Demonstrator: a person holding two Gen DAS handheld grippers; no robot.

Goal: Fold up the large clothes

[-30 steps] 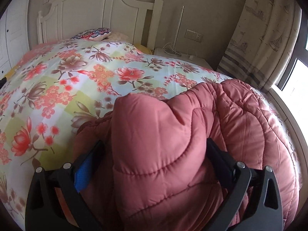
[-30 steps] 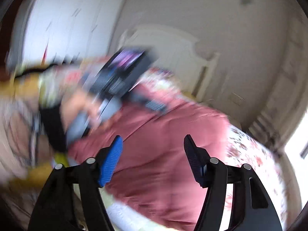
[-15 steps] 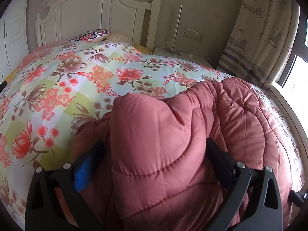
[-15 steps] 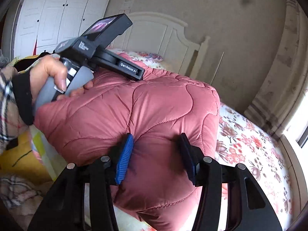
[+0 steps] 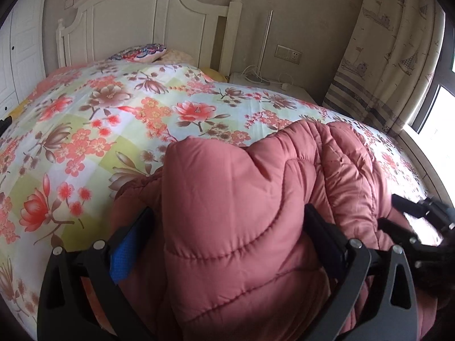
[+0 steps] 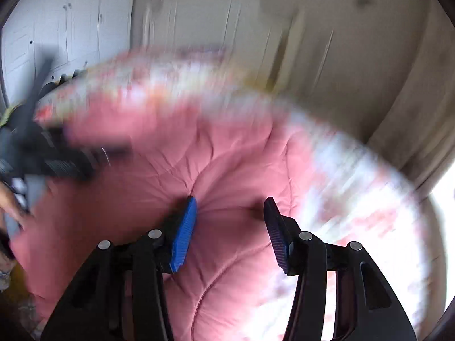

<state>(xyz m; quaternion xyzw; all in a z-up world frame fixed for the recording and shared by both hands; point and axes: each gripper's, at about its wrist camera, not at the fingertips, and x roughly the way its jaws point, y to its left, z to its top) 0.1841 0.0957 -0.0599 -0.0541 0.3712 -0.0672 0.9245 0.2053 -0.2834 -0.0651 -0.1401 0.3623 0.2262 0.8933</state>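
A pink quilted padded coat (image 5: 244,207) lies bunched on the floral bedspread (image 5: 93,130). My left gripper (image 5: 227,227) is shut on a thick fold of the coat, which bulges between its jaws and hides the fingertips. In the blurred right wrist view the coat (image 6: 227,170) fills the middle, and my right gripper (image 6: 230,221) is open with its fingertips pressed into the coat's surface. The right gripper also shows at the right edge of the left wrist view (image 5: 412,221). The left gripper and hand show at the left of the right wrist view (image 6: 34,153).
A white headboard (image 5: 136,22) and pillows (image 5: 139,52) stand at the far end of the bed. A nightstand (image 5: 267,85) with cables, a wall socket (image 5: 287,54) and a curtain (image 5: 384,51) by the window are at the right. White wardrobe doors (image 6: 57,28) are at the left.
My right gripper has swung fast to the right across the coat and opened wider; its view is now blurred. It now shows in the left wrist view. The left gripper keeps its hold.
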